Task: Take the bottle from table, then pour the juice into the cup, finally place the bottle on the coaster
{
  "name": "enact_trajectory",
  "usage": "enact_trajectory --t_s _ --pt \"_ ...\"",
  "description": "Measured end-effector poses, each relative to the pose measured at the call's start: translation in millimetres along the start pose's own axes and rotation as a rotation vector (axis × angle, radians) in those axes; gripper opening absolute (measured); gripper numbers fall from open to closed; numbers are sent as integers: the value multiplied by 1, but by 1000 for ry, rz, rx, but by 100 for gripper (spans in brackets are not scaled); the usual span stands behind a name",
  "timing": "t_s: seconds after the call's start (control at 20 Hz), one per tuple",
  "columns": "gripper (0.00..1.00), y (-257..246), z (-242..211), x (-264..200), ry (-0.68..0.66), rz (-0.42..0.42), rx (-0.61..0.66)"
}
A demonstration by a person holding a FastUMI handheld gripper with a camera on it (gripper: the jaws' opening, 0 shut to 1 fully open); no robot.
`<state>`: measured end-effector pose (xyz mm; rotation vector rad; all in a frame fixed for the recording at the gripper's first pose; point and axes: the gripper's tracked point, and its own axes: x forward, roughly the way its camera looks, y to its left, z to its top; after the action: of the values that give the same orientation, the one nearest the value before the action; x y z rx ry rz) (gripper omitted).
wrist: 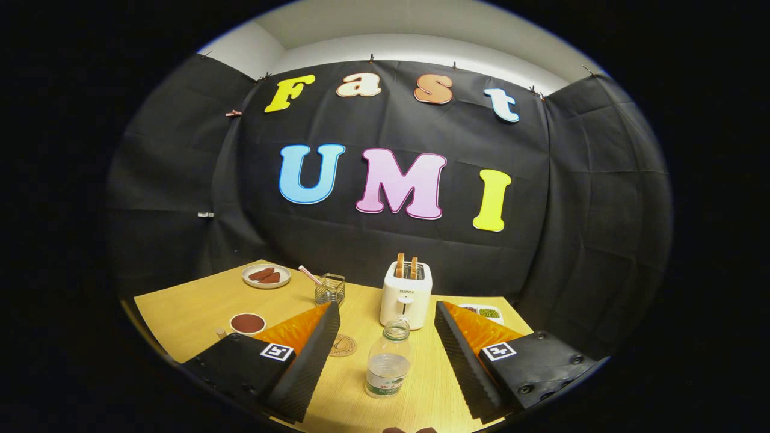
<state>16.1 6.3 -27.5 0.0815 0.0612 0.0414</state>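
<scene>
Gripper view looks across a wooden table (198, 307) backed by black cloth. Largest on it is the white toaster (406, 293) with two slices of toast standing up in it (beyond the bottle). The gripper (382, 352) has its fingers spread wide, holding nothing. The clear bottle (388, 359) stands upright between them, cap off, touching neither finger. Left of the toaster sit a wire basket (330, 289) and a plate (266, 276). A dark-filled cup (247, 323) stands beside the left finger, and the round coaster (343, 345) lies just left of the bottle.
</scene>
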Motion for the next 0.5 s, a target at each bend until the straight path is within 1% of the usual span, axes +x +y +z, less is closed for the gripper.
enact_trajectory --t_s 0.3,0.5 --pt "97 -4 -20 15 28 -17 17" --pt "97 -10 -46 30 59 -33 24"
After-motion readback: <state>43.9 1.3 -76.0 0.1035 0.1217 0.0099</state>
